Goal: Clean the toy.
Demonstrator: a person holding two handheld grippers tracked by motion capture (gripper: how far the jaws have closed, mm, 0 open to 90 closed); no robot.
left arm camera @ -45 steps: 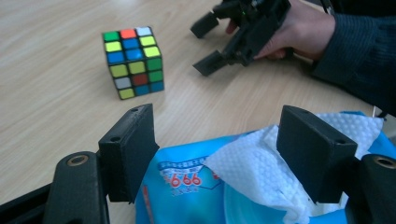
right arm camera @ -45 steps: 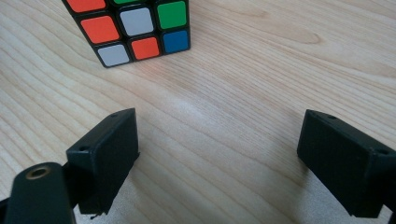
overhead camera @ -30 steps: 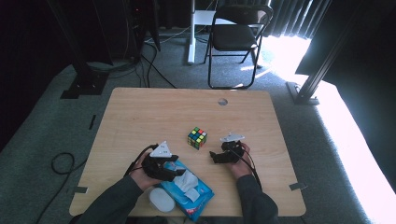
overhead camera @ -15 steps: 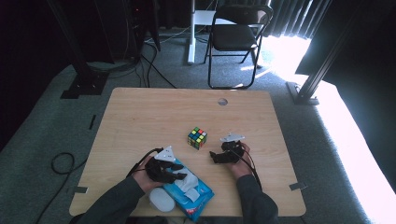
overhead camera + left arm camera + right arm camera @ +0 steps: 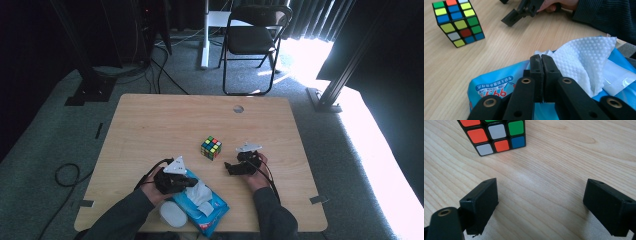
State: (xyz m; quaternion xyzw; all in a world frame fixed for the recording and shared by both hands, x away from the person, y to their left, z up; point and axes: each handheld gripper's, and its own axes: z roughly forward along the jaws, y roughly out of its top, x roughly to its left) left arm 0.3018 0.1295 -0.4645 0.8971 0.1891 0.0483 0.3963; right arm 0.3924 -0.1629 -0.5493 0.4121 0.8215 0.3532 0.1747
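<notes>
Your left fingers have just closed, pads together at the base of the white dimpled wet wipe that stands out of the blue plastic wipe pack; whether they pinch its edge is hard to tell. The pack lies by the near edge of the pale wooden bench. The pull is left to do. Your right fingers stand wide and empty, the multicoloured puzzle cube just beyond them.
</notes>
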